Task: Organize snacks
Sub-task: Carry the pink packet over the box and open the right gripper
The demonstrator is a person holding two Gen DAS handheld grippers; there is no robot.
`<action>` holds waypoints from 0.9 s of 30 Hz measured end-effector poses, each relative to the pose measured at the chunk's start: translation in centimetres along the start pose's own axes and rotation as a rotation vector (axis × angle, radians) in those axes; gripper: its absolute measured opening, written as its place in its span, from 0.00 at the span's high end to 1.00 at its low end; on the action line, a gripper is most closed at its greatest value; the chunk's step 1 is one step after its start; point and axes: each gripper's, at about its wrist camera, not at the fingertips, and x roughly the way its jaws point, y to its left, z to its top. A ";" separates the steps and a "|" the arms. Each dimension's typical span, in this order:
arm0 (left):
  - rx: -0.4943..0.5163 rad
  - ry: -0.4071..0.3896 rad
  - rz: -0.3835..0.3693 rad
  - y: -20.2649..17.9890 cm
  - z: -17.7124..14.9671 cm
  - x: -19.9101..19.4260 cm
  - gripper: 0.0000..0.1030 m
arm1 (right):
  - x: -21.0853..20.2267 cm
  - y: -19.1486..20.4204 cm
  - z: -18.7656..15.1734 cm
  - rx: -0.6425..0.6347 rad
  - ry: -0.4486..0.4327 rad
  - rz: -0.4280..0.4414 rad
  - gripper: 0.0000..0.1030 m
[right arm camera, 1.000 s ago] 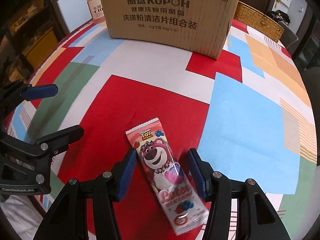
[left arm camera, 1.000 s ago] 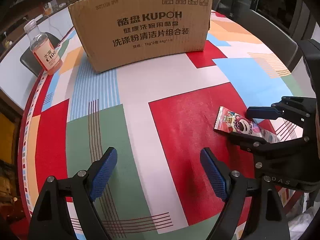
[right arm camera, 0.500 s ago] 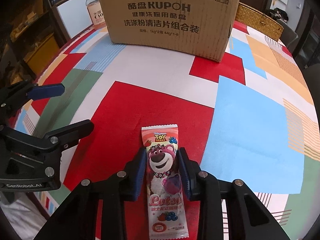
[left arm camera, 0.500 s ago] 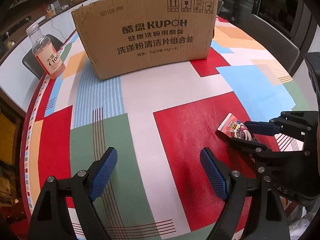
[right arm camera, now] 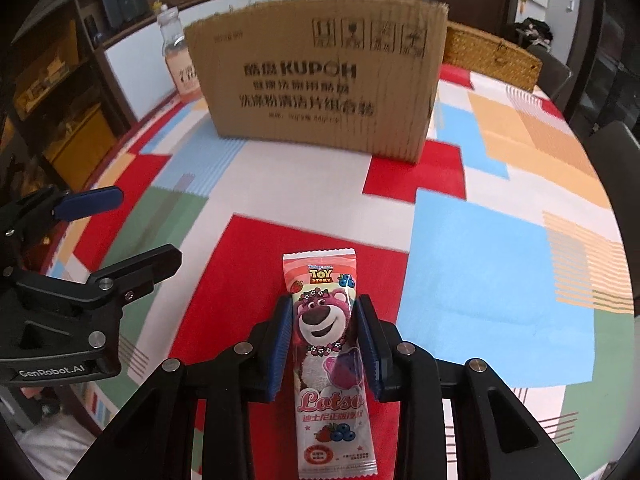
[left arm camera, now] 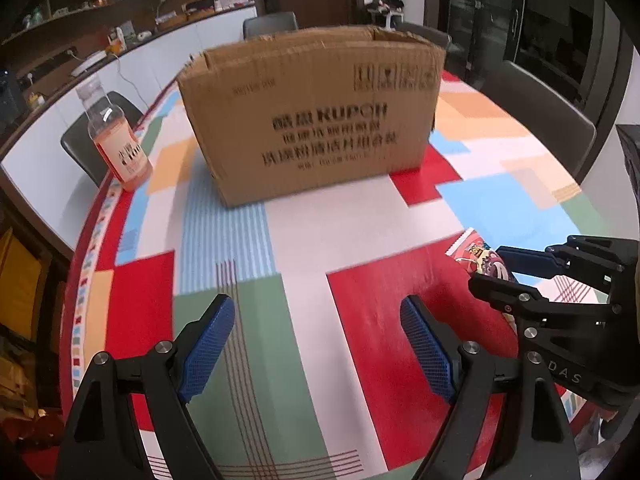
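Observation:
My right gripper is shut on a pink Lotso snack packet, its blue pads pressing both long edges, lifted above the table. The packet's tip also shows in the left wrist view, between the right gripper's fingers. My left gripper is open and empty above the patchwork tablecloth, to the left of the right one; it appears in the right wrist view. An open cardboard box stands at the far side of the table, also in the left wrist view.
A bottle of orange drink stands left of the box near the table edge, also in the right wrist view. A woven basket sits behind the box at right. Dark chairs ring the round table.
My right gripper closed on the snack packet and lifted it off the table. Both grippers rose and tilted up, so the box now shows lower and further off.

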 end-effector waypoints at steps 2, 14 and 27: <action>-0.003 -0.022 0.011 0.3 0.6 -0.4 0.17 | -0.5 0.0 0.5 0.009 -0.031 -0.010 0.68; -0.023 -0.131 0.038 1.5 3.4 -2.6 0.17 | -3.4 0.1 3.6 0.015 -0.167 -0.028 0.68; -0.054 -0.235 0.079 2.8 7.2 -4.2 0.16 | -5.4 -0.2 7.5 0.012 -0.291 -0.044 0.68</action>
